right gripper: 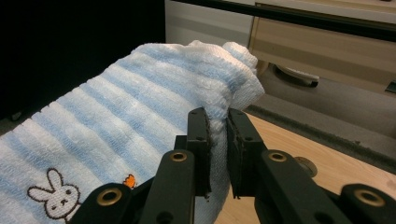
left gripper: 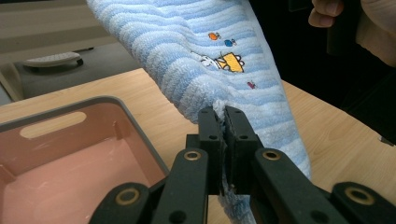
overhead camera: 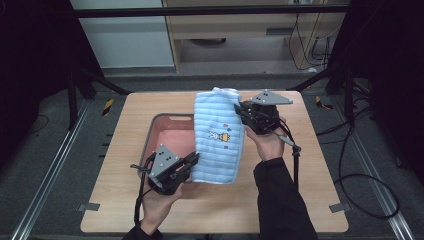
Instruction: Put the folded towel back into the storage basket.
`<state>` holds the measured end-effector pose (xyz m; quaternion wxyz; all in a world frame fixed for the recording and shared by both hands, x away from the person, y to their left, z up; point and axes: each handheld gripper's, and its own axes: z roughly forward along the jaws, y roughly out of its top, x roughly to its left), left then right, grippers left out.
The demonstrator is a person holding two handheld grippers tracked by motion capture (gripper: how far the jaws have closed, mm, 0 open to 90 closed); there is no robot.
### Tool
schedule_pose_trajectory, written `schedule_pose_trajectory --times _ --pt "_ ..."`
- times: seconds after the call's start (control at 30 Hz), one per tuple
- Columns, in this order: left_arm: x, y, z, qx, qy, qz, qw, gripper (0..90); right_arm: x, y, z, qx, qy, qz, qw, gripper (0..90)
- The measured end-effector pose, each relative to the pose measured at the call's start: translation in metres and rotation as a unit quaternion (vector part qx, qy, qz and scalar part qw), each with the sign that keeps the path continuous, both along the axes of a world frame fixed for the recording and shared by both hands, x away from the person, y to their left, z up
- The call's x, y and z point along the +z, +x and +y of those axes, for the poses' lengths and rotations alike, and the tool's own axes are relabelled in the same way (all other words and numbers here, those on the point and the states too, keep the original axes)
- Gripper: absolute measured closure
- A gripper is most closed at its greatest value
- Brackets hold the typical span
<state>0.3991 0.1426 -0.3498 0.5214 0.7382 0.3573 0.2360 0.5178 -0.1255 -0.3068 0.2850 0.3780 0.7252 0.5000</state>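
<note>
So there's two grippers, one towel and one bin here. The left gripper [overhead camera: 192, 161] has its jaws pinched tight on the near left corner of the blue-and-white striped towel [overhead camera: 218, 135], with the terry squeezed between the pads; the left gripper view shows the same clamp [left gripper: 224, 122] on that towel [left gripper: 196, 51] edge. The right gripper [overhead camera: 241, 111] does the same at the far right corner, jaws closed down on a bunched fold of cloth, and you can see it close up in the right gripper view [right gripper: 218, 122] with the towel [right gripper: 116, 121] hanging off to the left. The towel is stretched between the two, lifted off the table, with a little embroidered bunny facing up. It hangs over the right edge of the pink bin [overhead camera: 165, 135], which has a grey rim and a slot handle. The bin sits on a light wooden table [overhead camera: 310, 200]. Past the bin's far side there's grey floor, a wooden cabinet [overhead camera: 250, 30], and cables [overhead camera: 360, 180] trailing off to the right.
</note>
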Motion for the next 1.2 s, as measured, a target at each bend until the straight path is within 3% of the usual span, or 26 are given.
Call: schedule_pose_trajectory --times 0.2,0.63,1.2 --pt "0.002 0.000 0.012 0.011 -0.004 -0.004 0.9999 86.4 0.003 0.002 0.011 0.006 0.008 -0.006 0.9999 80.7" --pt "0.002 0.001 0.040 0.034 -0.014 -0.004 0.9993 86.3 0.008 0.012 0.046 0.022 0.001 -0.010 0.9997 80.7" --pt "-0.001 0.006 0.063 0.059 -0.017 0.000 0.9981 86.3 -0.001 0.026 0.073 0.037 0.017 -0.002 0.9992 80.7"
